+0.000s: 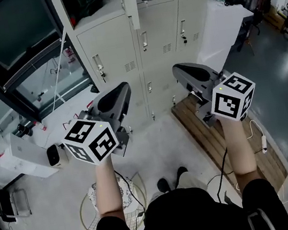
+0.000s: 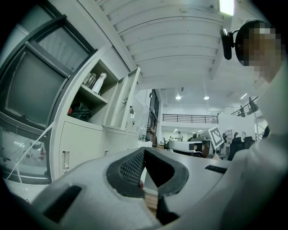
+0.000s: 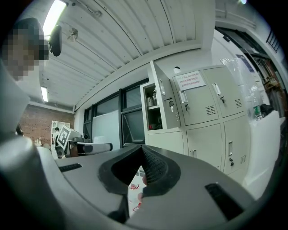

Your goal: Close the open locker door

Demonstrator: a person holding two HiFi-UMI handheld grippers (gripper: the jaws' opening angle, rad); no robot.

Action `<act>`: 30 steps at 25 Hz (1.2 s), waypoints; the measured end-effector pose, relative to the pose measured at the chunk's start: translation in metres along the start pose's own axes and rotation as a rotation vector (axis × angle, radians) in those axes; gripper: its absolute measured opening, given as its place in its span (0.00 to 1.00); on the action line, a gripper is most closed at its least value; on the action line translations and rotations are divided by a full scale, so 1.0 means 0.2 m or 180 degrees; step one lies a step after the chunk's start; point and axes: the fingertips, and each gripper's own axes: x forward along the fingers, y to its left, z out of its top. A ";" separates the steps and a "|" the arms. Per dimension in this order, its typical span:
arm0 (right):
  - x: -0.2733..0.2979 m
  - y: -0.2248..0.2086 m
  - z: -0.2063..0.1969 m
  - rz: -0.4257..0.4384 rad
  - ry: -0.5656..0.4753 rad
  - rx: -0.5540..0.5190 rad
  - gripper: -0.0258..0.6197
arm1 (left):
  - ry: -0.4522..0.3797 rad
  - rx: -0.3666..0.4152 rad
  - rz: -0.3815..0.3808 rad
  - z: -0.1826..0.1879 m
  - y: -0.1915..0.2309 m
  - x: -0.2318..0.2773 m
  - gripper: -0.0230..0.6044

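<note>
A bank of grey-white lockers (image 1: 158, 33) stands ahead of me. One upper door (image 1: 129, 0) hangs open, edge-on to me, beside its open compartment (image 1: 91, 1) with dark items inside. In the left gripper view the open door (image 2: 128, 96) juts out past a shelf with bottles (image 2: 94, 83). It also shows in the right gripper view as the open door (image 3: 158, 96). My left gripper (image 1: 125, 87) and right gripper (image 1: 176, 70) are raised side by side short of the lockers. Both are shut on nothing, and neither touches the door.
A wooden pallet (image 1: 219, 143) lies on the floor at the right, with a cable (image 1: 258, 137) across it. A round wire stool (image 1: 129, 195) stands by my feet. A white box unit (image 1: 23, 155) sits at left under a dark window frame (image 1: 7, 36). A white cabinet (image 1: 221, 23) flanks the lockers.
</note>
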 end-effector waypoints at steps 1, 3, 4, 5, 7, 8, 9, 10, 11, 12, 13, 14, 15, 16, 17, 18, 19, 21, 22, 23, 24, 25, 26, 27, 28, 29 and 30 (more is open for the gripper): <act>0.01 0.00 0.01 0.0012 -0.0001 -0.0011 0.05 | 0.0006 -0.0003 -0.0007 0.00 0.01 0.01 0.06; 0.03 -0.02 0.03 0.0033 -0.0012 -0.0020 0.05 | 0.0021 0.0010 -0.0019 0.01 0.03 0.04 0.06; 0.04 -0.03 0.05 0.0041 -0.0022 -0.0021 0.05 | 0.0028 0.0024 -0.0021 0.01 0.03 0.05 0.06; 0.05 -0.04 0.06 0.0050 -0.0035 -0.0021 0.05 | 0.0035 0.0039 -0.0018 0.01 0.04 0.06 0.06; 0.07 -0.06 0.09 0.0074 -0.0060 -0.0021 0.05 | 0.0046 0.0057 0.0005 0.02 0.06 0.08 0.06; 0.09 -0.06 0.10 0.0091 -0.0069 -0.0029 0.05 | 0.0048 0.0060 0.0020 0.03 0.07 0.09 0.06; 0.10 -0.07 0.11 0.0111 -0.0075 -0.0041 0.05 | 0.0050 0.0061 0.0036 0.03 0.09 0.10 0.06; 0.12 -0.08 0.13 0.0134 -0.0081 -0.0055 0.05 | 0.0053 0.0065 0.0050 0.04 0.10 0.11 0.06; 0.13 -0.10 0.14 0.0159 -0.0093 -0.0067 0.05 | 0.0057 0.0075 0.0066 0.04 0.11 0.12 0.06; 0.14 -0.11 0.16 0.0184 -0.0111 -0.0077 0.05 | 0.0062 0.0087 0.0081 0.05 0.12 0.14 0.06; 0.15 -0.13 0.19 0.0208 -0.0133 -0.0087 0.05 | 0.0065 0.0096 0.0095 0.05 0.13 0.16 0.06; 0.16 -0.16 0.21 0.0230 -0.0155 -0.0098 0.05 | 0.0065 0.0096 0.0102 0.06 0.14 0.18 0.06; 0.17 -0.18 0.24 0.0251 -0.0175 -0.0115 0.05 | 0.0062 0.0087 0.0103 0.07 0.15 0.20 0.06; 0.18 -0.20 0.27 0.0274 -0.0194 -0.0137 0.05 | 0.0059 0.0078 0.0102 0.08 0.15 0.22 0.06; 0.19 -0.22 0.30 0.0299 -0.0214 -0.0165 0.05 | 0.0056 0.0074 0.0105 0.10 0.16 0.24 0.06; 0.21 -0.23 0.34 0.0328 -0.0239 -0.0197 0.05 | 0.0053 0.0080 0.0114 0.11 0.17 0.27 0.06; 0.22 -0.25 0.38 0.0362 -0.0270 -0.0228 0.05 | 0.0049 0.0096 0.0130 0.13 0.17 0.29 0.06; 0.25 -0.28 0.47 0.0430 -0.0344 -0.0279 0.05 | 0.0032 0.0143 0.0167 0.17 0.19 0.32 0.06; 0.27 -0.30 0.51 0.0457 -0.0380 -0.0296 0.05 | 0.0018 0.0162 0.0178 0.20 0.20 0.34 0.06; 0.28 -0.32 0.55 0.0478 -0.0414 -0.0305 0.05 | 0.0002 0.0177 0.0183 0.22 0.21 0.36 0.06; 0.29 -0.33 0.59 0.0502 -0.0446 -0.0311 0.05 | -0.0014 0.0188 0.0188 0.24 0.21 0.38 0.06; 0.30 -0.35 0.63 0.0531 -0.0474 -0.0323 0.05 | -0.0028 0.0198 0.0194 0.26 0.22 0.40 0.06; 0.32 -0.35 0.66 0.0563 -0.0497 -0.0350 0.05 | -0.0040 0.0210 0.0205 0.29 0.23 0.42 0.06; 0.34 -0.36 0.70 0.0593 -0.0516 -0.0394 0.05 | -0.0050 0.0230 0.0220 0.31 0.24 0.44 0.06; 0.35 -0.37 0.74 0.0619 -0.0532 -0.0449 0.05 | -0.0060 0.0259 0.0237 0.34 0.24 0.45 0.06; 0.37 -0.37 0.77 0.0643 -0.0547 -0.0507 0.05 | -0.0071 0.0299 0.0251 0.36 0.25 0.47 0.06; 0.39 -0.38 0.81 0.0667 -0.0561 -0.0558 0.05 | -0.0082 0.0339 0.0263 0.38 0.25 0.49 0.06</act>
